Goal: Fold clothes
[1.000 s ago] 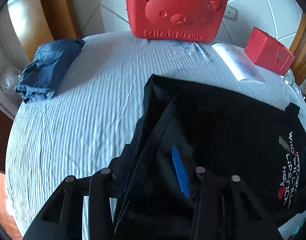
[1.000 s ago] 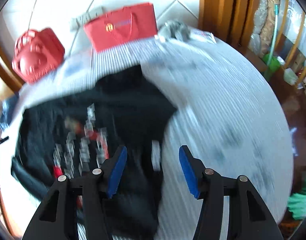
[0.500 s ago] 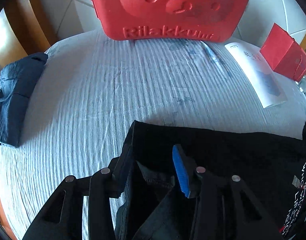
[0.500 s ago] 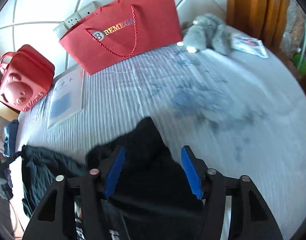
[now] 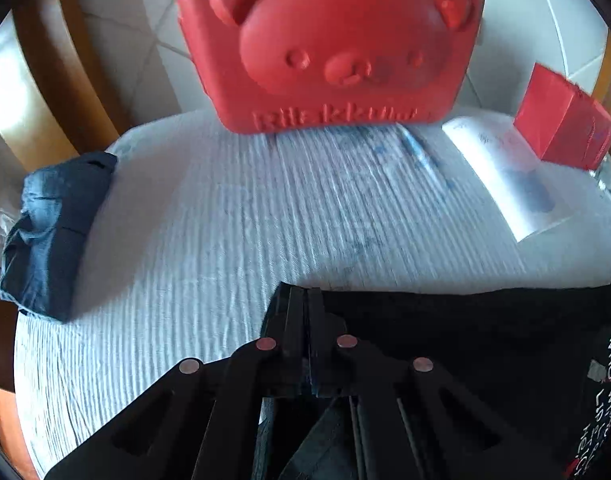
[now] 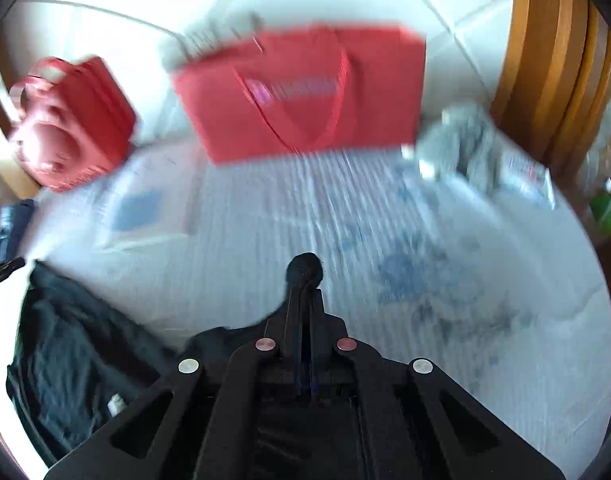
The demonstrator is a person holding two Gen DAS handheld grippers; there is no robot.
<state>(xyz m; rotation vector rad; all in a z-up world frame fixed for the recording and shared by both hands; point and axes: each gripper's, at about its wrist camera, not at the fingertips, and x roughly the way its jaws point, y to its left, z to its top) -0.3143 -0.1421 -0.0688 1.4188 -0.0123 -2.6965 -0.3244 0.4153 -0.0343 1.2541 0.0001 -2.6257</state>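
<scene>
A black T-shirt [image 5: 465, 332] with white lettering near its right edge is seen spread across the near side of a table covered in a pale blue ribbed cloth [image 5: 233, 232], its straight upper edge lying flat from the middle of the left wrist view to the right border. The left gripper [image 5: 304, 300] is pictured with its jaws clenched together at the garment's upper left corner; whether fabric is pinched between the dark pads cannot be told from the frame. In the right wrist view, the right gripper [image 6: 304, 300] is shown squeezed shut on the same shirt [image 6: 77, 360], a small bunched tuft of black fabric poking out just beyond the fingertips, while the rest of the garment is draped away to the lower left. A red bear-faced case [image 5: 329, 44] embossed with lettering is stood upright at the far edge of the table against a white tiled wall. A red paper bag [image 6: 305, 92] with cord handles is set to its right, with a white printed sheet [image 5: 501, 172] laid flat between them. A folded dark blue garment [image 5: 53, 228] is placed at the table's left rim, well apart from the shirt. A grey plush toy [image 6: 461, 144] is seen, blurred, at the far right edge beside wooden chair backs [image 6: 553, 64].
</scene>
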